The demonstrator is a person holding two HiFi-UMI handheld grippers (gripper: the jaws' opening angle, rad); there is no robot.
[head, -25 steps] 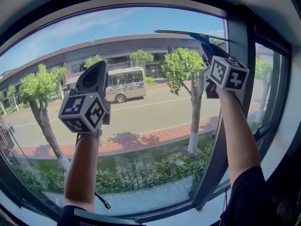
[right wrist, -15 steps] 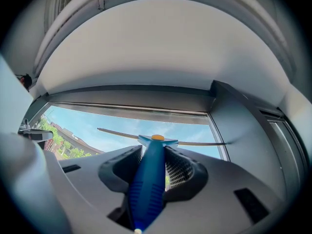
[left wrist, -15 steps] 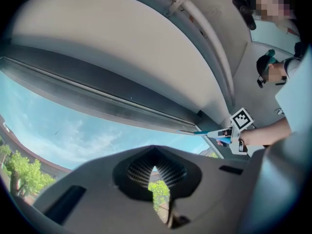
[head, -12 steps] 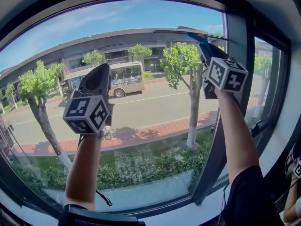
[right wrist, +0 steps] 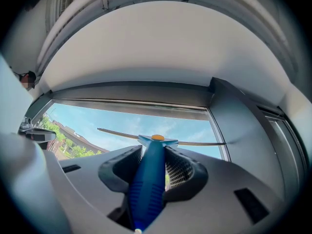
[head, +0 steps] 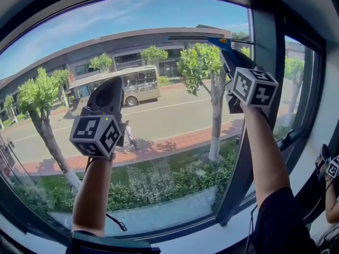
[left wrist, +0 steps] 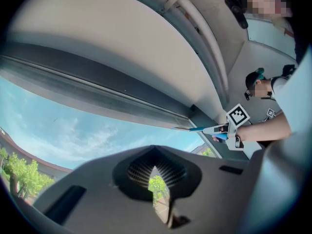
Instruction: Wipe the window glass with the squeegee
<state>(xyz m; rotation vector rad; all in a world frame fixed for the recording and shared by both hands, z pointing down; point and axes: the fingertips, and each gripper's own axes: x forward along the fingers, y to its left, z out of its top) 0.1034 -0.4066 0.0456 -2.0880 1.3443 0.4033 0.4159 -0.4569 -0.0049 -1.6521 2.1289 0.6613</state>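
Observation:
The squeegee (head: 211, 38) has a blue handle and a thin long blade lying level against the window glass (head: 159, 62), near its top right corner. My right gripper (head: 229, 54) is shut on the handle just below the blade. In the right gripper view the blue squeegee handle (right wrist: 147, 179) runs up between the jaws of my right gripper (right wrist: 152, 162) to the blade (right wrist: 195, 143). My left gripper (head: 108, 86) is held up at mid-left of the pane, shut and holding nothing. The left gripper view shows my left gripper (left wrist: 155, 172) with only a slit between its jaws, and the squeegee (left wrist: 195, 128) far off at the right.
A dark vertical mullion (head: 265, 89) stands right beside the blade's right end, and the dark top frame (right wrist: 131, 97) runs just above it. Another person's hand with a marker cube (head: 329, 167) shows at the lower right. A person in a cap (left wrist: 258, 84) stands behind.
The squeegee blade has dropped a little from the top frame. My left gripper has stayed at mid-left of the pane. Outside, the bus has moved left. A marker cube has come in at the lower right.

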